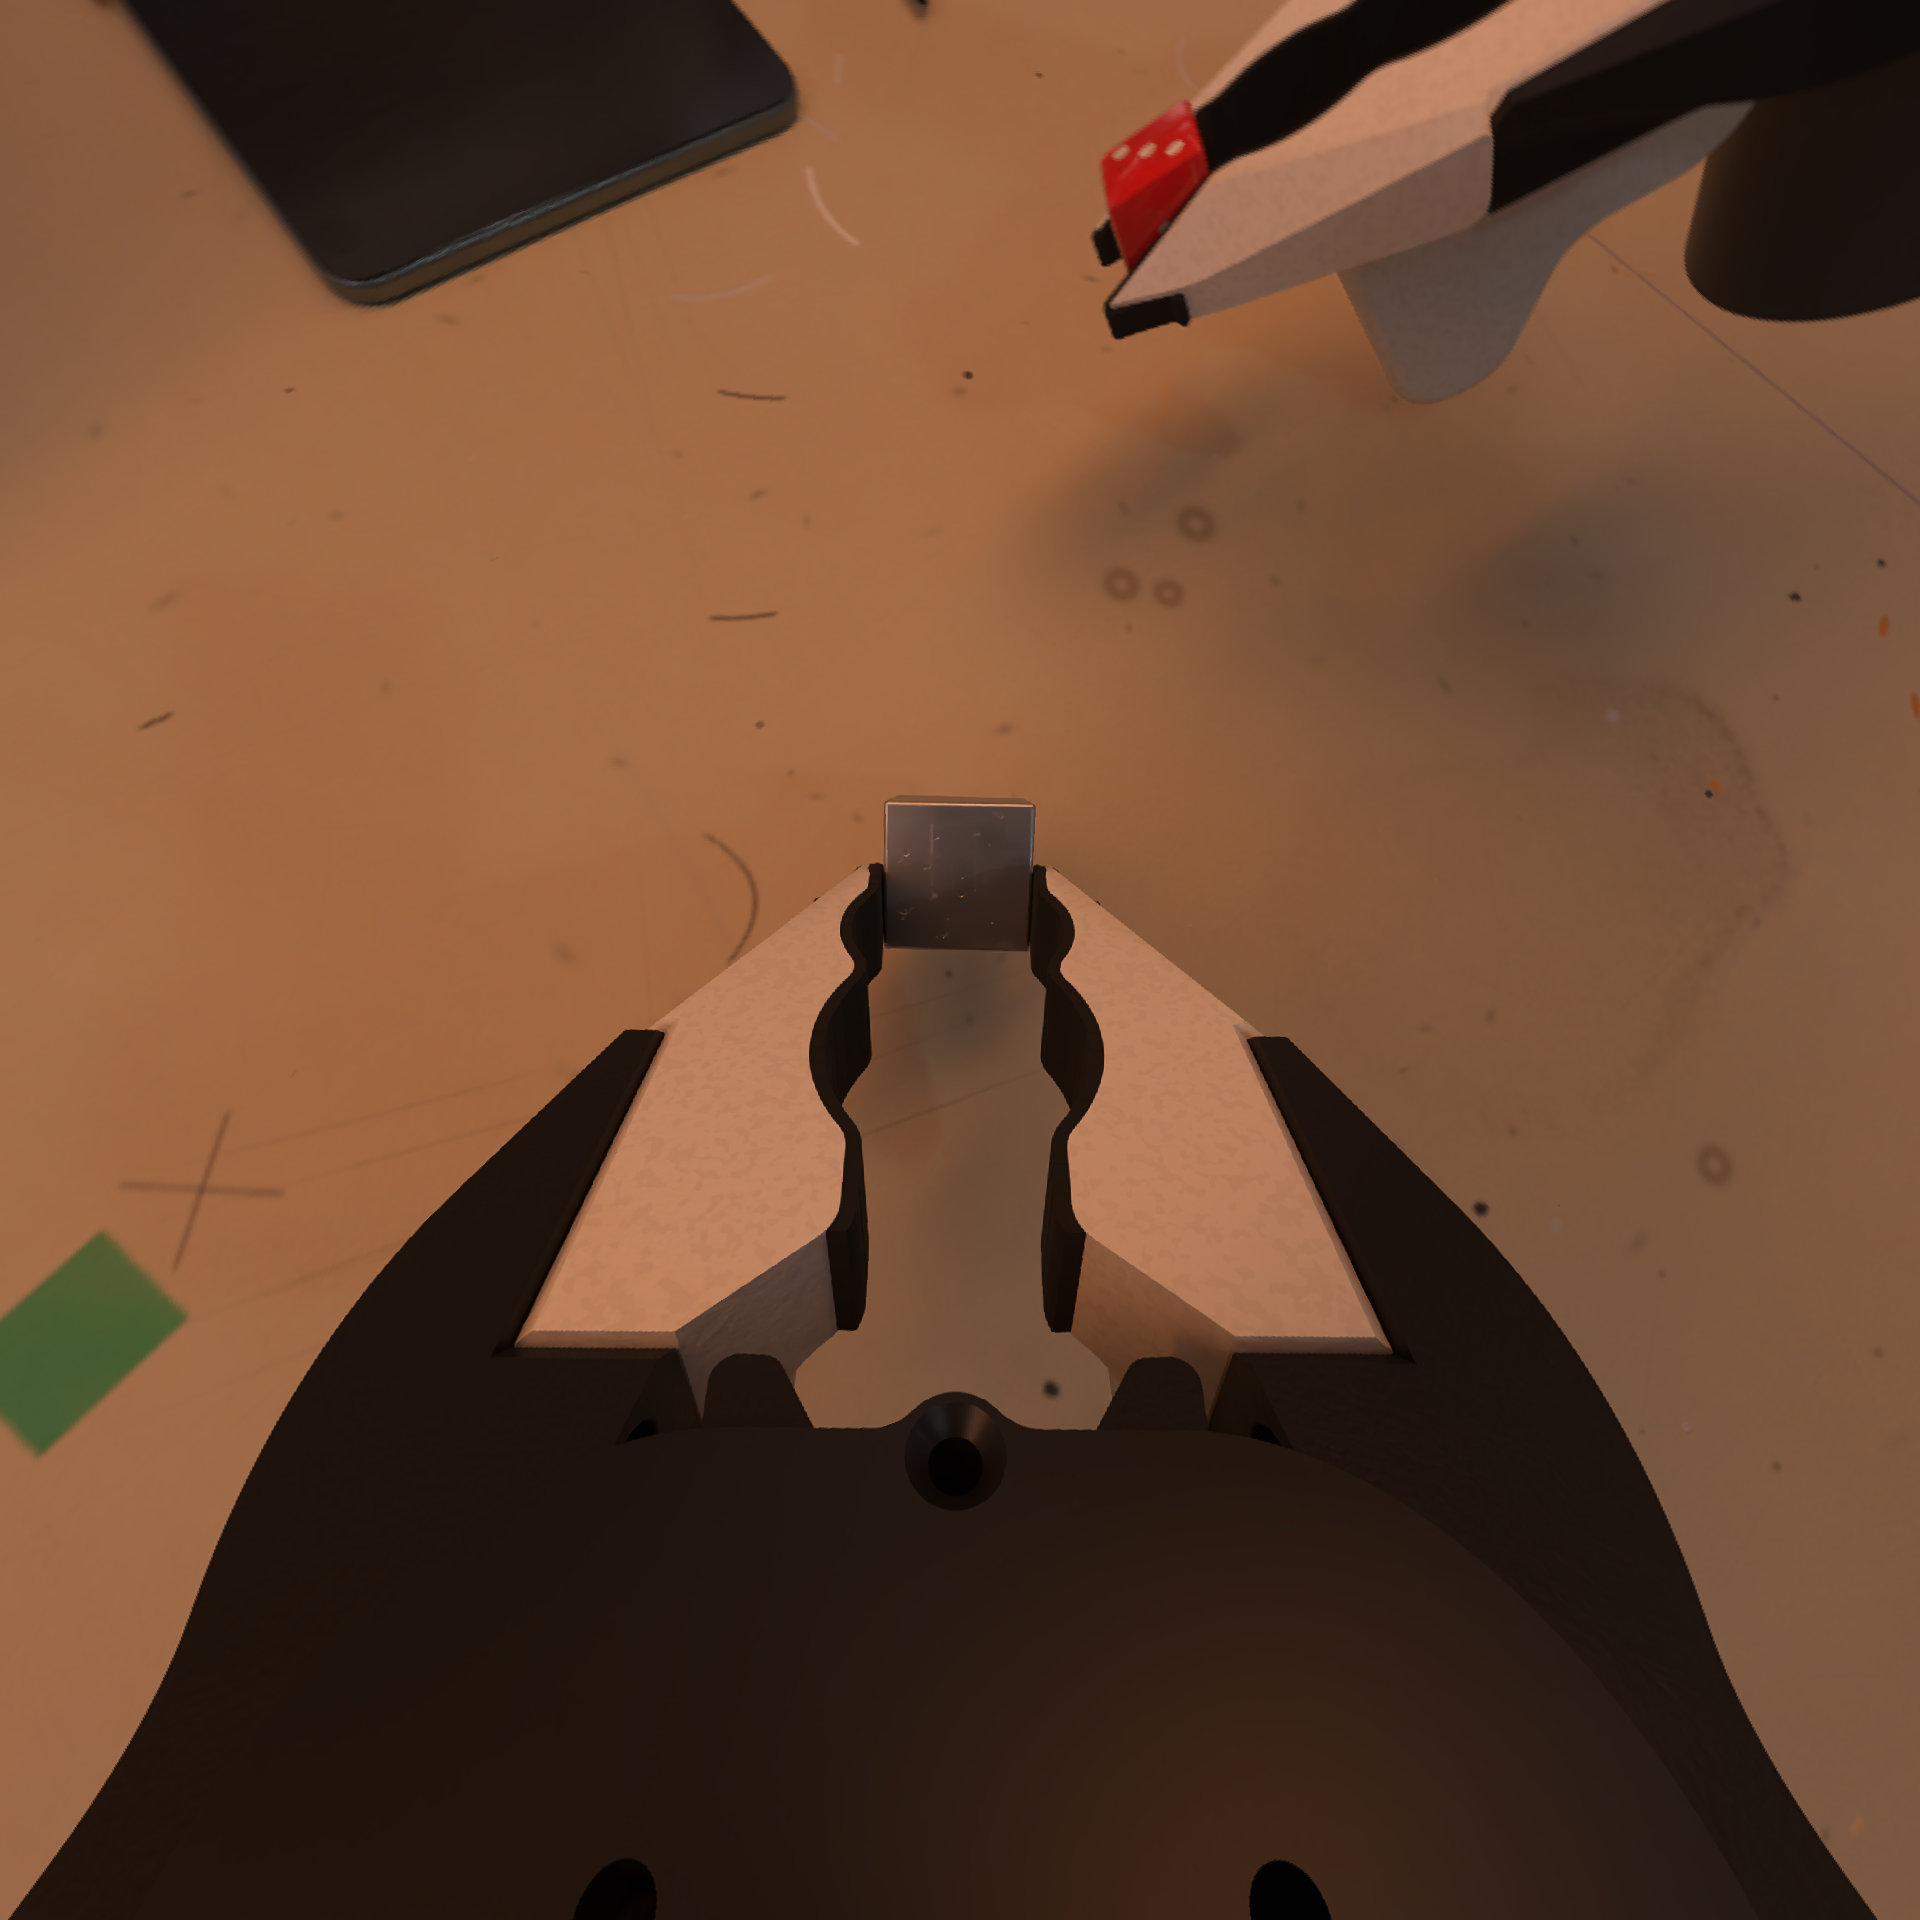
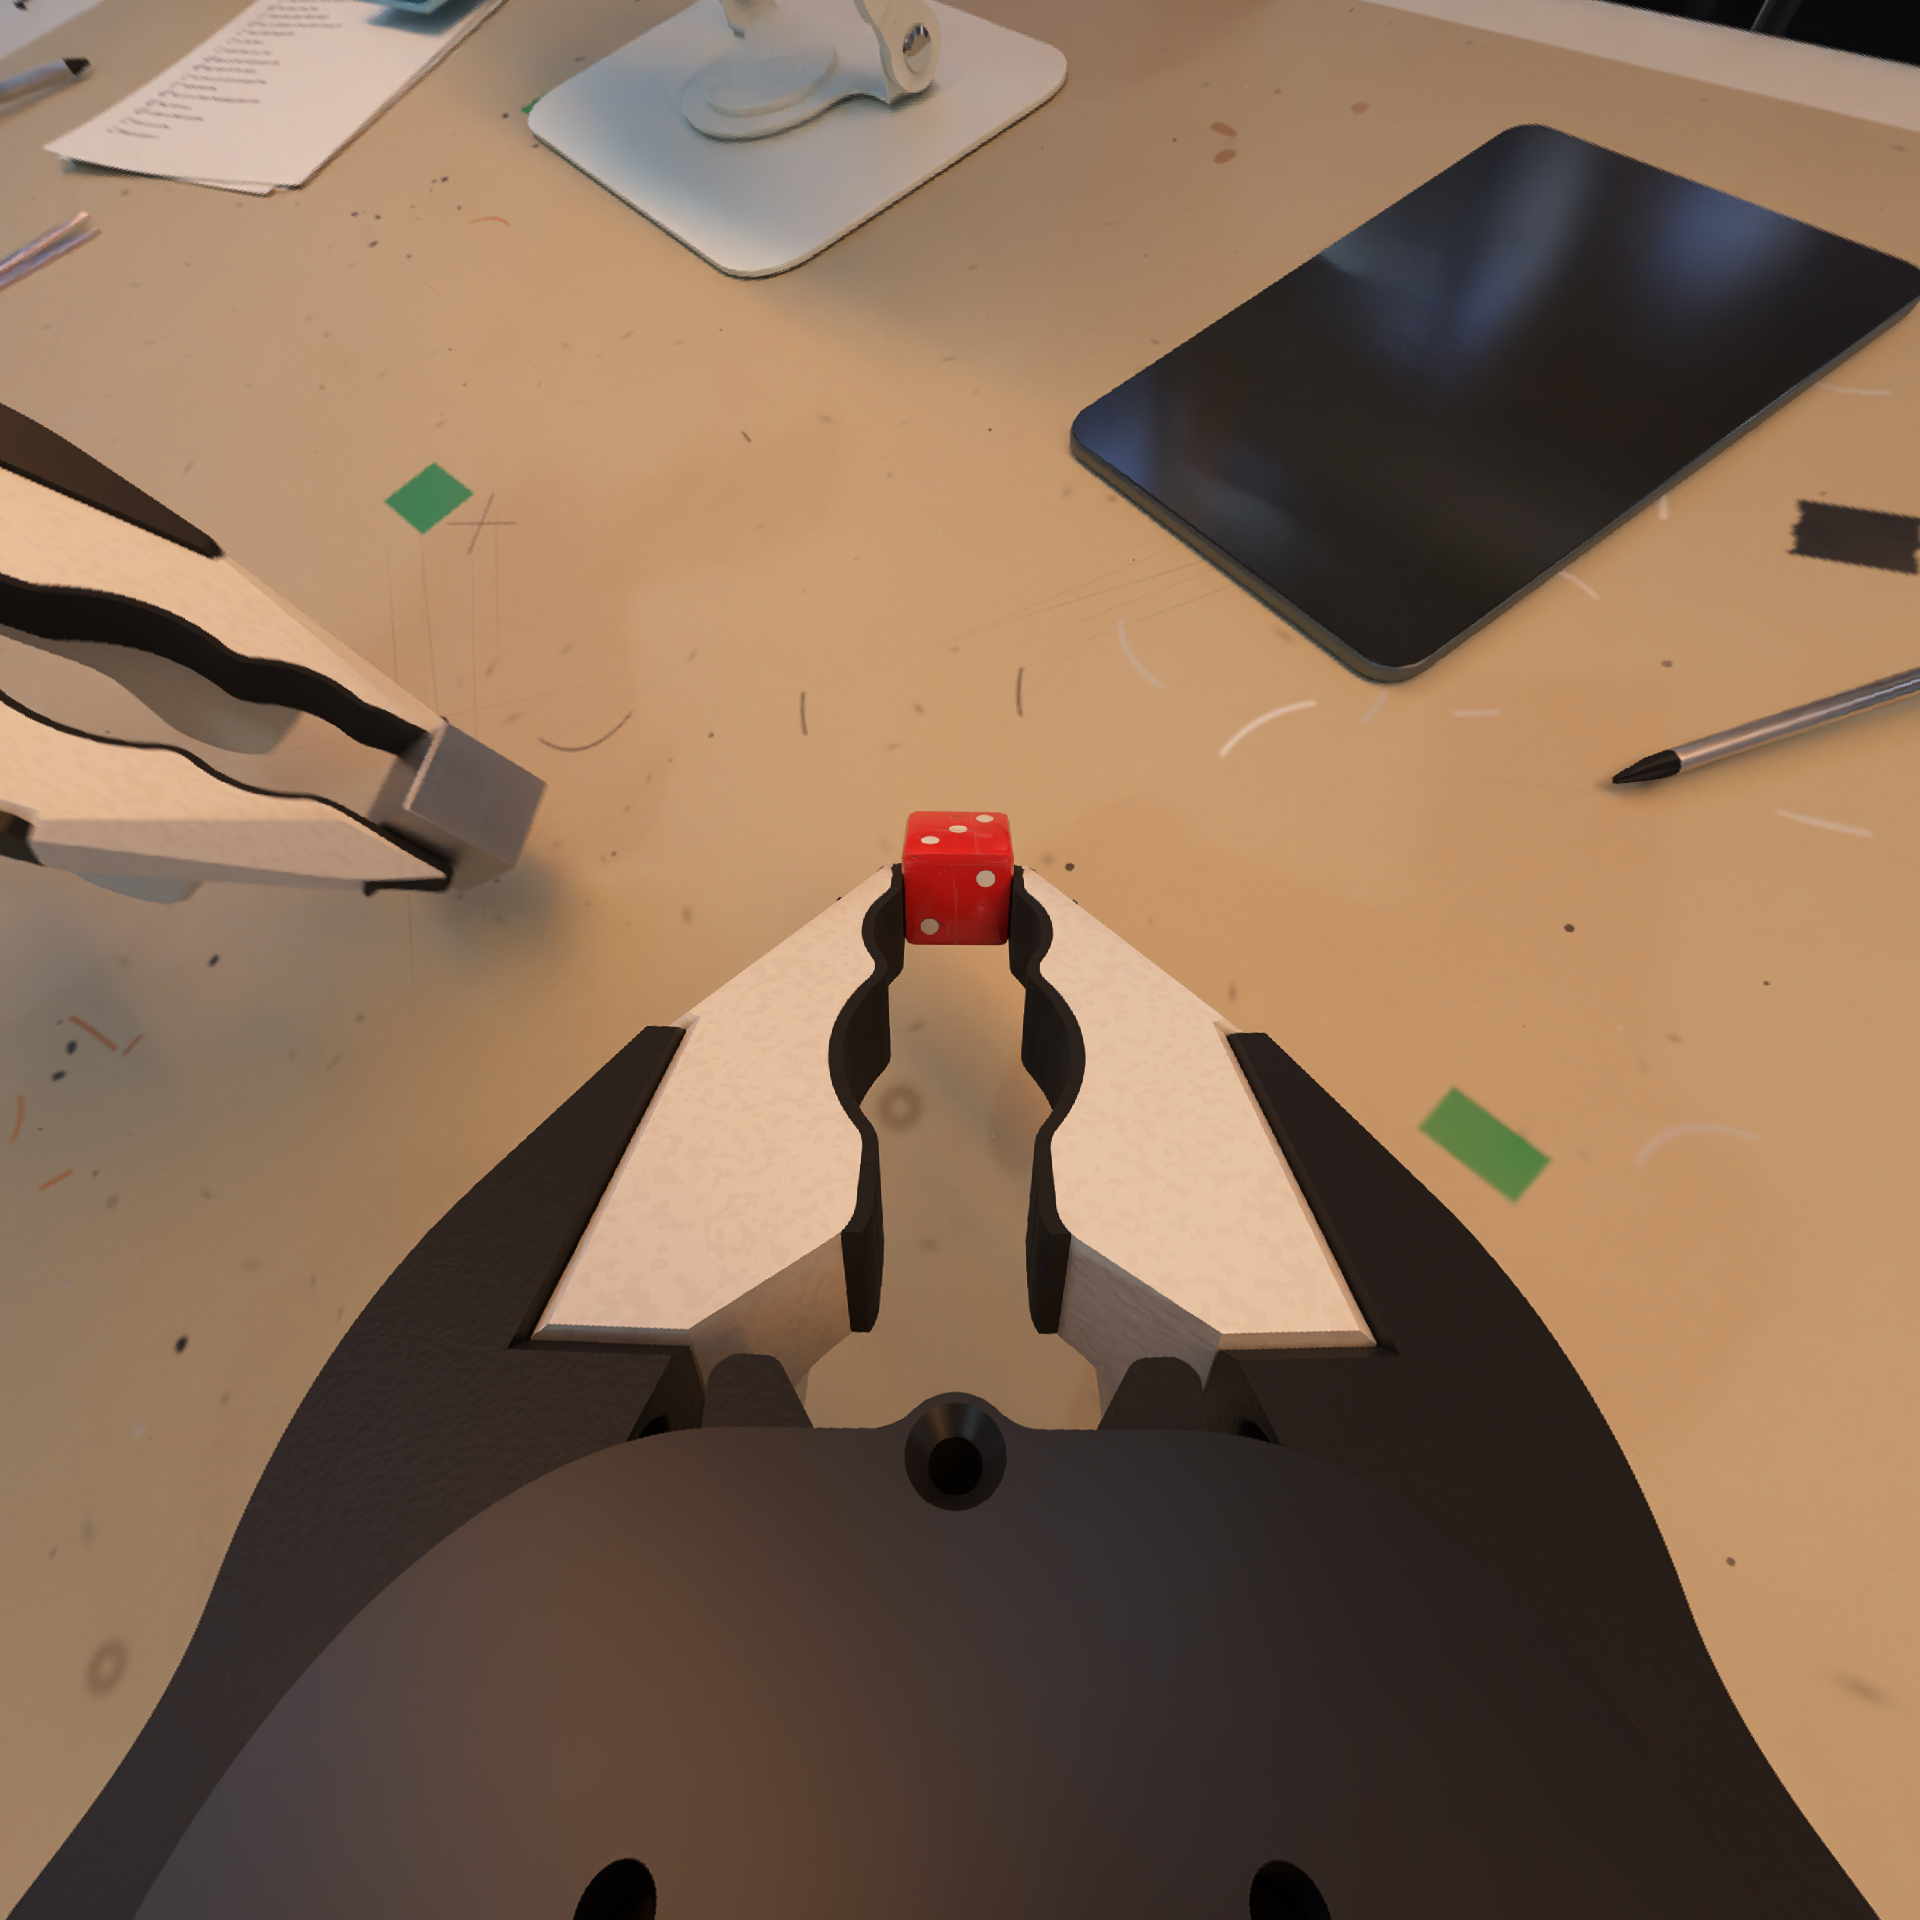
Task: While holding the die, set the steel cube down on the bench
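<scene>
The steel cube [image 1: 957,847] is a small grey metal block pinched between the fingertips of my left gripper [image 1: 957,899]. In the right wrist view the cube [image 2: 473,805] sits at the tip of the left gripper [image 2: 431,816], very low over the tan bench [image 2: 727,582] with a shadow close beneath it; I cannot tell if it touches. My right gripper [image 2: 957,909] is shut on the red die [image 2: 957,878], which has white pips, and holds it above the bench. The die [image 1: 1151,177] and right gripper [image 1: 1127,275] also show at the upper right of the left wrist view.
A dark tablet [image 2: 1507,395] lies at the right rear, also seen in the left wrist view [image 1: 468,125]. A grey stylus [image 2: 1766,727] lies beside it. A white stand base [image 2: 800,177] and papers [image 2: 260,94] are at the back. Green tape patches [image 2: 428,497] [image 2: 1484,1143] mark the bench.
</scene>
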Motion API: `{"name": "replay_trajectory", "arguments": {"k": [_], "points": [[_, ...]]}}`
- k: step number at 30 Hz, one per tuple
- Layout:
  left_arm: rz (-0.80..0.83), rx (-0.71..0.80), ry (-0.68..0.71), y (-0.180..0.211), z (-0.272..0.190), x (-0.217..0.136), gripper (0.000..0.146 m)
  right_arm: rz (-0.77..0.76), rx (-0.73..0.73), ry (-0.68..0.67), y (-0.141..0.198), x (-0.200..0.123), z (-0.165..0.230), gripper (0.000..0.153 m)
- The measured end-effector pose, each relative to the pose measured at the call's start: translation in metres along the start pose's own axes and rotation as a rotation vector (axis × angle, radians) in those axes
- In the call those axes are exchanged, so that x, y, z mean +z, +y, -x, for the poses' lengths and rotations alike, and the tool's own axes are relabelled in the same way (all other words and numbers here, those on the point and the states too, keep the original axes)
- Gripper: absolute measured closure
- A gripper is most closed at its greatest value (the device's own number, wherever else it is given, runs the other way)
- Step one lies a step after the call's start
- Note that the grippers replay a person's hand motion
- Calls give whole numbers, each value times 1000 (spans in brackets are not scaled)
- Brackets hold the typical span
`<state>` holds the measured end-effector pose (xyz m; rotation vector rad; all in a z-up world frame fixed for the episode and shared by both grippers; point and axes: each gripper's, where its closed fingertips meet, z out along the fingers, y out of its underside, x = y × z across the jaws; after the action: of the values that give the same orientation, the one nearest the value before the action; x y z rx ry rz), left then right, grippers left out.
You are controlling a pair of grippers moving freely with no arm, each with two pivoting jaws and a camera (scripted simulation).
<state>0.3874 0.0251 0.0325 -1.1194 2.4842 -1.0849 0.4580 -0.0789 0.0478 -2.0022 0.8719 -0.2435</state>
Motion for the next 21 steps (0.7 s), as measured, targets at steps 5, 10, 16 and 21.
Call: {"name": "replay_trajectory", "arguments": {"k": [5,10,16,21], "points": [[30,71,39,-1,-7,15,119,3,0,0,1,0,0,134],[43,208,70,-10,-9,21,119,7,13,-6,2,0,-1,134],[96,376,84,-16,5,26,119,3,13,0,1,-1,-2,134],[111,295,15,-12,29,19,119,17,19,-1,5,1,-3,134]]}}
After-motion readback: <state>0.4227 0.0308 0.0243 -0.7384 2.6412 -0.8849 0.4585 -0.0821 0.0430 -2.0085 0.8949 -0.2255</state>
